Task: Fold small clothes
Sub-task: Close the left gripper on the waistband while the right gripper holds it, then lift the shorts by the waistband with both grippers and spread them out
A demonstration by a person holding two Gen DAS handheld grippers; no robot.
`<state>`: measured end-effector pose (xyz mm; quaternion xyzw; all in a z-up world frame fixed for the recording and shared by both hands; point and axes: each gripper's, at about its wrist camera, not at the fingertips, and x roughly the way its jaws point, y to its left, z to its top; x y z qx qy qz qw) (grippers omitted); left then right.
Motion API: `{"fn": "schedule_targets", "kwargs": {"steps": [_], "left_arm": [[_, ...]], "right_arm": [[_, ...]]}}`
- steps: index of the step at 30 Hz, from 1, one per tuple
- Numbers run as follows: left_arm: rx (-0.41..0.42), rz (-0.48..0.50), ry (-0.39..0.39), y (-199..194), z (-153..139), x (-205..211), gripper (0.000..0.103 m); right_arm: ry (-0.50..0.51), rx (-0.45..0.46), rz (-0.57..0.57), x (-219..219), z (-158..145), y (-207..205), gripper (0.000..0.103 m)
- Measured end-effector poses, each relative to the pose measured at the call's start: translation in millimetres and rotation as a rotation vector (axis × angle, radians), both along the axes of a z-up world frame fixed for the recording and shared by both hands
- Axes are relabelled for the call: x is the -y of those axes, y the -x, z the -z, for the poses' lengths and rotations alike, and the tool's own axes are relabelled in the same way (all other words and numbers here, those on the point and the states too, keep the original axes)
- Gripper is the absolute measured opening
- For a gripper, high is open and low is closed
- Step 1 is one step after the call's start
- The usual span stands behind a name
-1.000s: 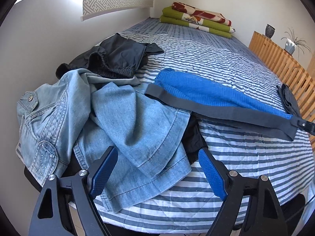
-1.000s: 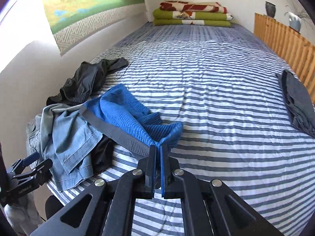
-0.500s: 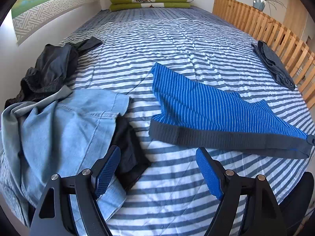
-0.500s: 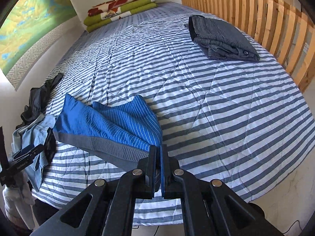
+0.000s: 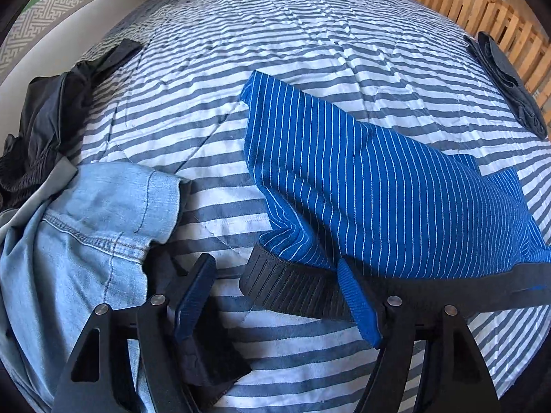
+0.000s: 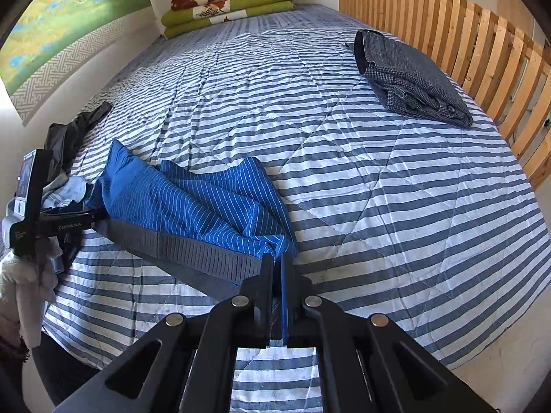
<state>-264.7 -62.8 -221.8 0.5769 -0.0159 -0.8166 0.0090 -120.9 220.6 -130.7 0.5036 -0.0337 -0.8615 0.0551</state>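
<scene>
A blue pinstriped garment with a dark ribbed waistband lies spread on the striped bed. My left gripper is open, low over the bed, and the waistband's left end lies between its blue pads. In the right wrist view the same garment stretches leftward from my right gripper, which is shut on the waistband's right end. The left gripper shows there at the garment's far left end.
A pale denim jacket and a black garment lie bunched at the bed's left edge. A folded grey garment rests by the wooden slatted rail. Folded blankets are stacked at the far end.
The blue garment has been drawn away from the denim pile and laid out wider. My left gripper has come down and right until the waistband's end lies between its fingers. The right gripper stays shut.
</scene>
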Motion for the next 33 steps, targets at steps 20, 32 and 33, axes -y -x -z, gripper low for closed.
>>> {"fn": "schedule_targets", "kwargs": {"steps": [20, 32, 33], "left_arm": [[-0.113, -0.031, -0.29, -35.7, -73.5, 26.7, 0.004], [-0.377, -0.004, -0.471, -131.3, -238.5, 70.9, 0.004], [-0.378, -0.007, -0.476, -128.9, -243.4, 73.5, 0.004]], "right_arm": [[0.01, -0.077, 0.013, -10.9, -25.5, -9.7, 0.003], [0.181, -0.281, -0.037, -21.4, -134.3, -57.1, 0.001], [0.185, -0.296, -0.044, -20.8, -141.0, -58.2, 0.001]]}}
